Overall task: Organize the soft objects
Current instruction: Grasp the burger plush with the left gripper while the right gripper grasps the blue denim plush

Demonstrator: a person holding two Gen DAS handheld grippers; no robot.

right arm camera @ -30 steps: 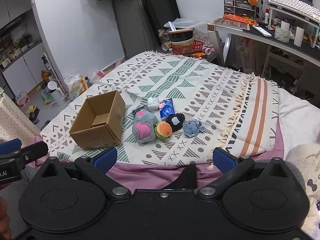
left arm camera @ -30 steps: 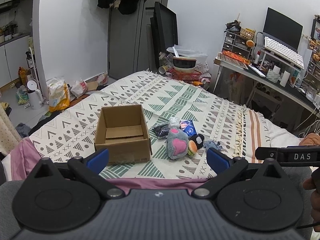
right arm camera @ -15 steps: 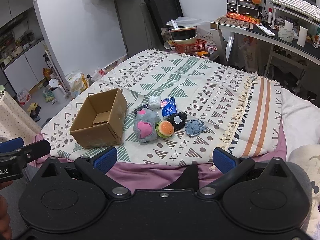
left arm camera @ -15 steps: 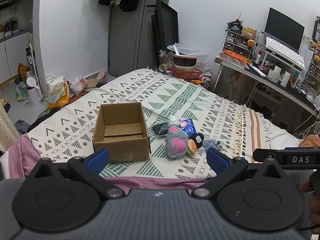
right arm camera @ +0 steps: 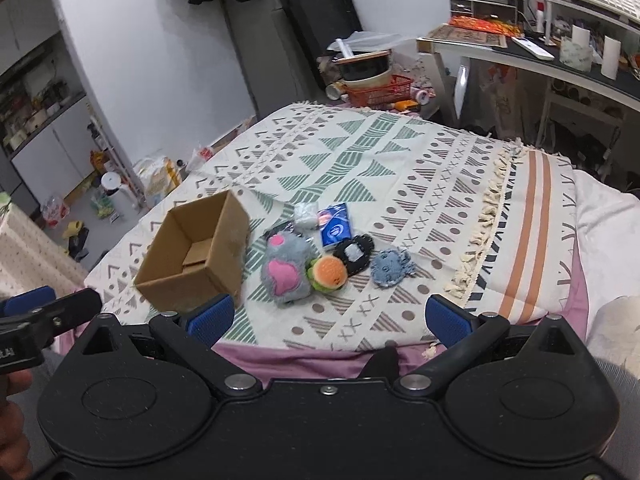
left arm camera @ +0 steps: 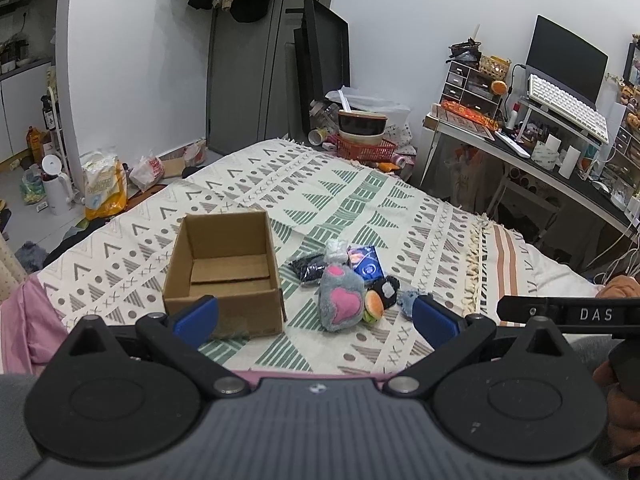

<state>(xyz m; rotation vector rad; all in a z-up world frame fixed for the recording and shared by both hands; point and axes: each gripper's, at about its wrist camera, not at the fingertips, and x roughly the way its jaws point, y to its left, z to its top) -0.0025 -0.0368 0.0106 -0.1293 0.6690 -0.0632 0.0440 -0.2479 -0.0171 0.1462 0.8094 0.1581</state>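
Soft toys are piled on the bed (left arm camera: pixel 360 200) beside an open box (left arm camera: pixel 224 272).

The left gripper (left arm camera: pixel 316 316) and right gripper (right arm camera: pixel 328 316) are held near the bed's edge, jaws spread wide, nothing pinched. The grey toy (right arm camera: pixel 286 270), burger (right arm camera: pixel 329 273) and blue toy (right arm camera: pixel 390 268) are seen right of the box.

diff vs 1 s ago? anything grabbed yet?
Nothing grabbed. Both grippers, left gripper and right gripper, eased slightly forward toward the bed, open and empty. Cardboard box, grey plush and the other soft toys have not moved.
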